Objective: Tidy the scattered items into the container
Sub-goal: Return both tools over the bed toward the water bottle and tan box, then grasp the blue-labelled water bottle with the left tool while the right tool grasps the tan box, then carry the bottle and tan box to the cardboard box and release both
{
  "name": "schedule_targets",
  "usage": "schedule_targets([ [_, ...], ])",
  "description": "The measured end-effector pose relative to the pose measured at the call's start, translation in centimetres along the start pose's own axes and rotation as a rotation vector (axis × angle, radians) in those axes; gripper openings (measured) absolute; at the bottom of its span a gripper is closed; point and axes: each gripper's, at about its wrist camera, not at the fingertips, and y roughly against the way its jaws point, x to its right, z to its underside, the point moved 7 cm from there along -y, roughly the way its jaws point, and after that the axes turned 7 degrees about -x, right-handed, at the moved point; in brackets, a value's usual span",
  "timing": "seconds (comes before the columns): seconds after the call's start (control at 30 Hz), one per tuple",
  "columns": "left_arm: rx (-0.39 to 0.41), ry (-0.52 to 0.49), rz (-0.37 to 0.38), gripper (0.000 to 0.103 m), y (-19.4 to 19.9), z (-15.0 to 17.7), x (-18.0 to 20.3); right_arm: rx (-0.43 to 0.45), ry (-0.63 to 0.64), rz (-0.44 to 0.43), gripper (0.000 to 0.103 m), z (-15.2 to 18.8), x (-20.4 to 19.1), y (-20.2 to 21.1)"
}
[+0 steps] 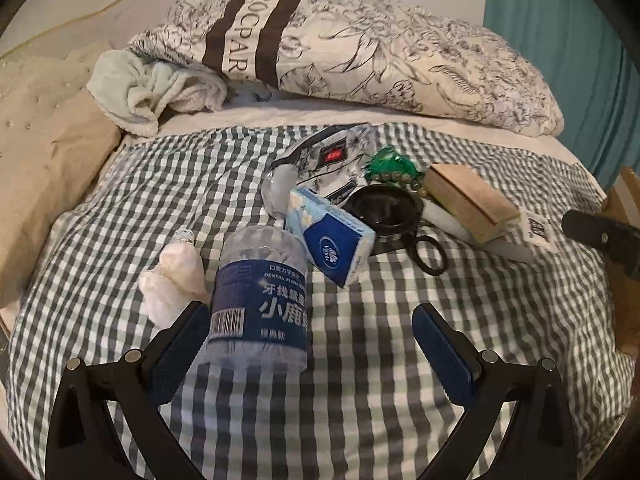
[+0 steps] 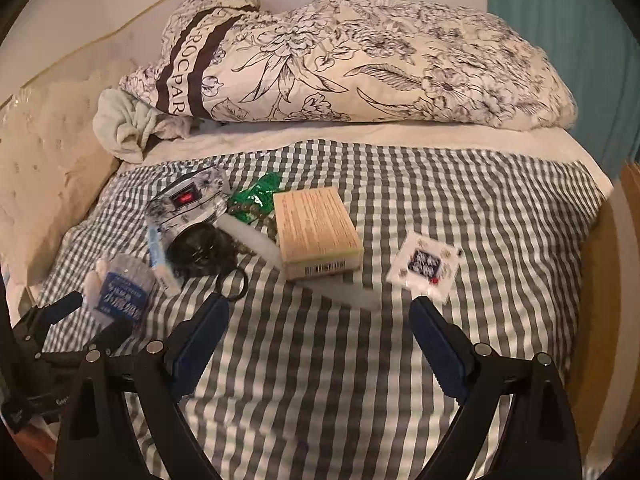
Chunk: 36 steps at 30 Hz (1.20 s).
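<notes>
A clear plastic jar of dental floss picks (image 1: 260,300) with a blue label lies on a green-and-white checked bedspread (image 1: 360,340). In the left wrist view it sits at about 9 o'clock within the spread of the left gripper (image 1: 312,332), touching the left finger pad (image 1: 180,344); the right pad stands well apart from it. The left gripper is wide open, low and pointing toward the head of the bed.

At 10 o'clock from the jar lies one crumpled white tissue (image 1: 172,280). At 1 o'clock one blue tissue pack (image 1: 332,236) leans beside a black round dish (image 1: 384,208), with one black ring (image 1: 430,254) just in front. Past them lie a floral pouch (image 1: 332,156), a green wrapper (image 1: 390,164), a string of beads (image 1: 400,179) and one tan box (image 1: 468,204).

The right wrist view shows the right gripper (image 2: 320,336) also wide open, holding nothing, over bare checked cloth. Only this view shows plainly one small square sachet (image 2: 424,266) at 1 o'clock from that gripper, and the tan box resting on a white strip (image 2: 344,292). It also shows the left gripper from the side at 9 o'clock.

One floral duvet (image 1: 360,52) is bundled at 12 o'clock.
</notes>
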Motion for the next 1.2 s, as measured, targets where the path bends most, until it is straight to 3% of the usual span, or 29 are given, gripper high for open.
schedule_targets([
  [0.23, -0.026, 0.011, -0.033, 0.103, -2.7, -0.4, -0.8, -0.053, 0.058, -0.003, 0.092, -2.6, -0.1, -4.5],
  [0.53, -0.112, 0.064, -0.010, 0.103, -7.1, 0.5, -1.6, -0.127, 0.081, 0.007, 0.092, -4.2, 0.1, -10.2],
  [0.7, -0.089, 0.064, -0.010, 0.102, -7.4, 0.8, -1.5, -0.146, 0.121, 0.050, 0.092, -4.1, -0.2, -12.4],
  [0.73, -0.087, 0.064, -0.010, 0.097, -7.4, 0.8, -1.5, -0.146, 0.115, 0.048, 0.091, -4.0, -0.2, -12.6],
  [0.77, -0.081, 0.062, -0.008, 0.084, -7.2, 0.7, -1.5, -0.145, 0.101, 0.039, 0.083, -4.0, -0.2, -12.6],
  [0.83, -0.072, 0.053, -0.009, 0.063, -6.8, 0.6, -1.5, -0.135, 0.058, -0.002, 0.080, -3.7, -0.1, -12.5],
  [0.97, -0.068, 0.029, -0.021, 0.063, -6.0, 0.5, -1.3, -0.065, 0.031, -0.018, 0.078, -3.5, 0.0, -10.6],
  [1.2, -0.026, 0.004, -0.006, 0.062, -2.3, 0.8, -0.7, -0.018, 0.067, -0.028, 0.077, -2.4, -0.5, -5.9],
])
